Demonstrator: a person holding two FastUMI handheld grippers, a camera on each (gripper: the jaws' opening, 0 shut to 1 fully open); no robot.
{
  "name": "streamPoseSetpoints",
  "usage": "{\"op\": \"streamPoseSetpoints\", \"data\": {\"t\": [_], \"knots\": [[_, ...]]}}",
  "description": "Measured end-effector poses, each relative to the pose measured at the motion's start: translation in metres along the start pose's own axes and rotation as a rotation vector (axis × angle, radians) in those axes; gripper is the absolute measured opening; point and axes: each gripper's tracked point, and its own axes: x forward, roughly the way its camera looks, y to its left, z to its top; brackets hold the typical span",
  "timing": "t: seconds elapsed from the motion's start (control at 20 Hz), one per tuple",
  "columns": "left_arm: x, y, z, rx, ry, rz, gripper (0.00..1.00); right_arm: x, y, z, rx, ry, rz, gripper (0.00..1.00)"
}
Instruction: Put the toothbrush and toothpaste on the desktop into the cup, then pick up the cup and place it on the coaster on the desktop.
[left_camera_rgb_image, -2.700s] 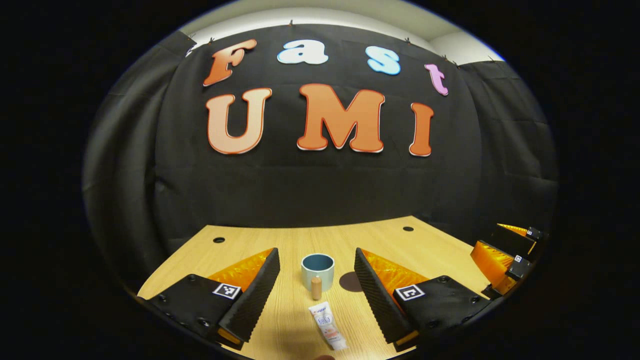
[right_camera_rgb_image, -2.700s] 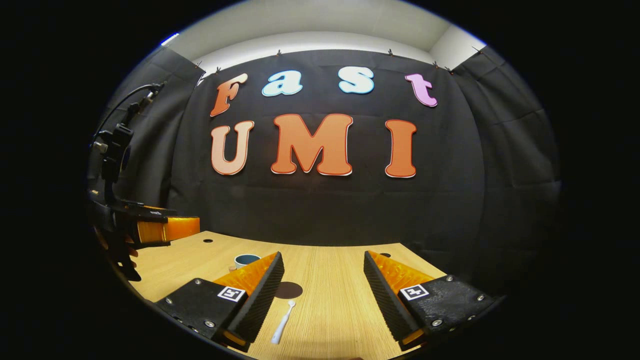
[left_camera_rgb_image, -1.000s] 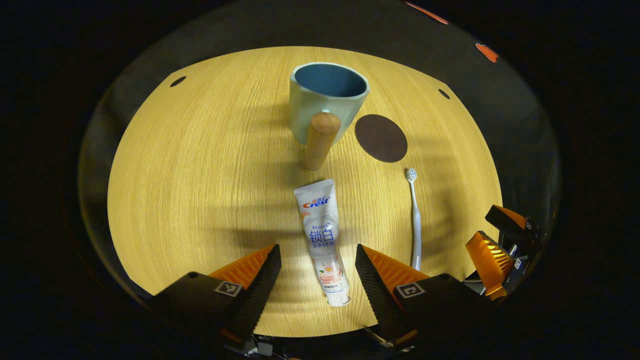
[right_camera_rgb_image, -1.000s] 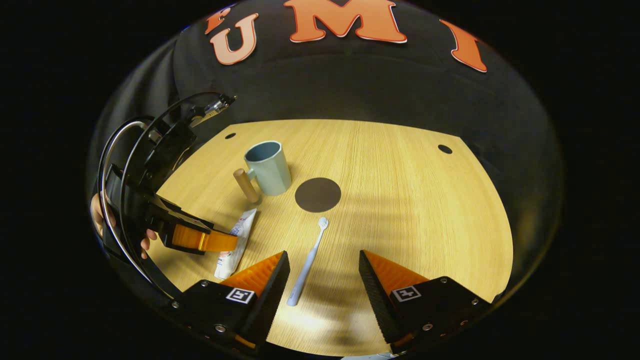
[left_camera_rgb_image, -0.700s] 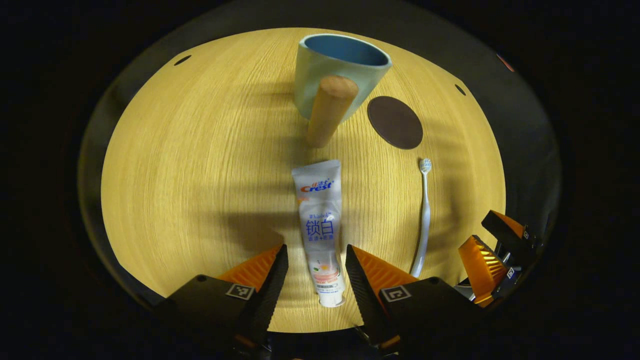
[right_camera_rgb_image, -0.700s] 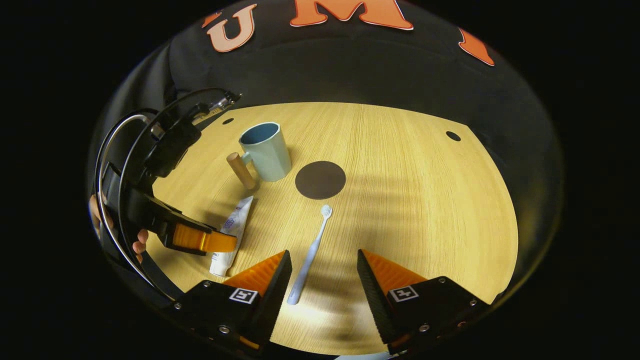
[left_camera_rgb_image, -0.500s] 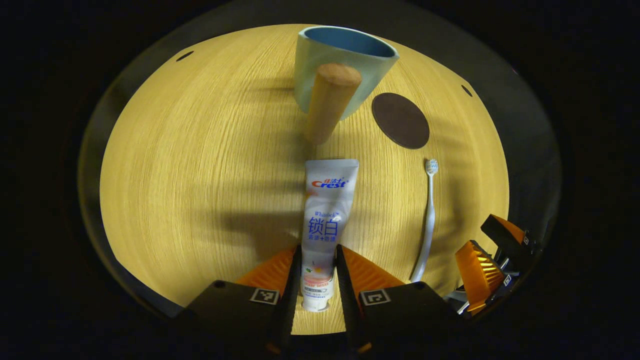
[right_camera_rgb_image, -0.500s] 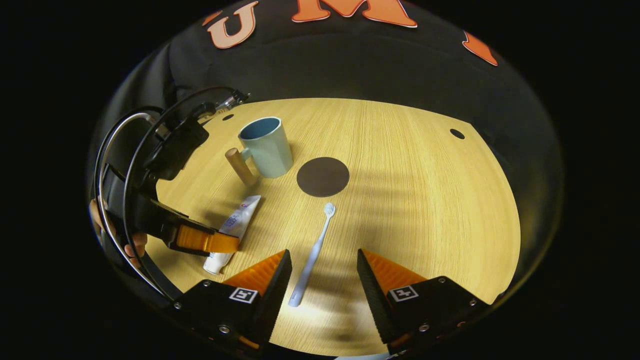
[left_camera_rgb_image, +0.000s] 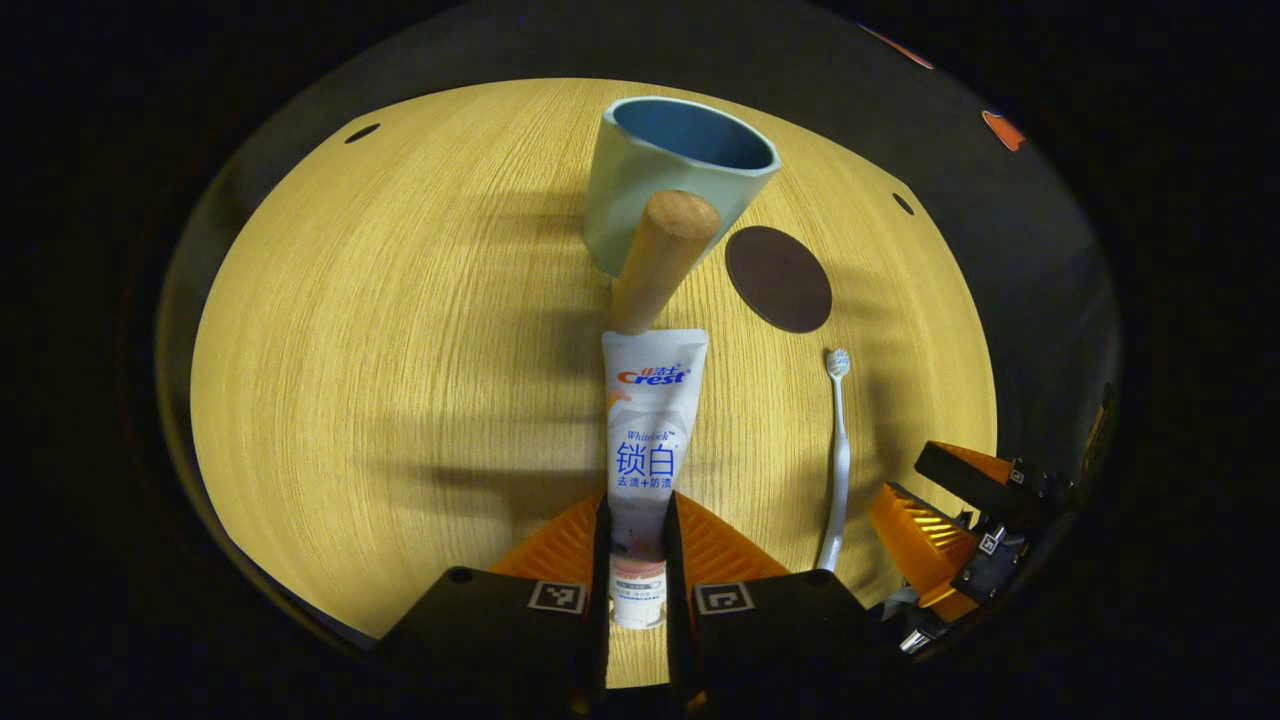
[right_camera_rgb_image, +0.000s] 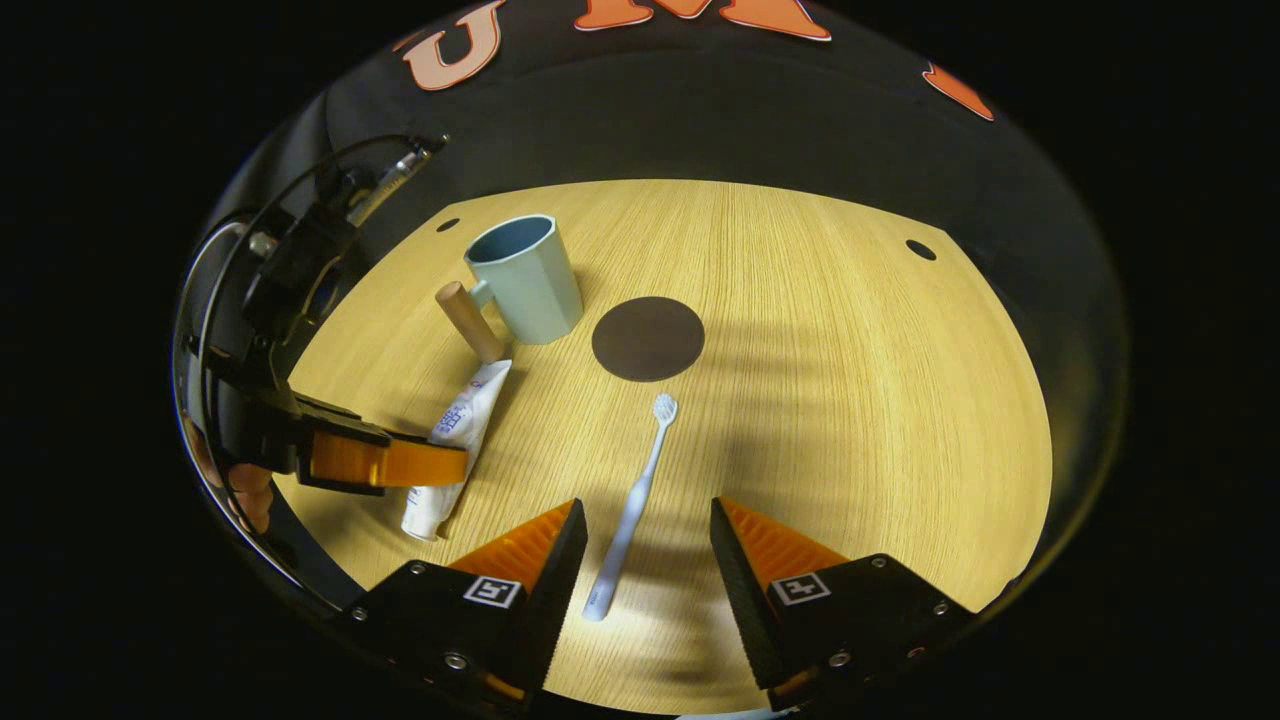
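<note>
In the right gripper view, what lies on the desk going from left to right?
Toothpaste held in the other tongs → cup → toothbrush, with the coaster just beyond its bristles.

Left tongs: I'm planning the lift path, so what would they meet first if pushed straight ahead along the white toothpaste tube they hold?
The left tongs point toward the wooden peg handle of the pale blue cup; the white toothpaste tube tip would likely touch it first, though depth is unclear.
</note>
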Motion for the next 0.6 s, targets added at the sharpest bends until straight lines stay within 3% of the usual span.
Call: {"op": "streamPoseSetpoints", "data": {"t": [0.3,0.6], "knots": [[-0.047,-0.004,-0.004,0.043,-0.086,-0.05,0.25,0.009,0.008,-0.008,-0.012,0.029,-0.017,0.7],[-0.114,-0.003,0.018,0.064,-0.265,-0.101,0.25,0.019,0.015,-0.019,-0.024,0.053,-0.05,0.56]]}}
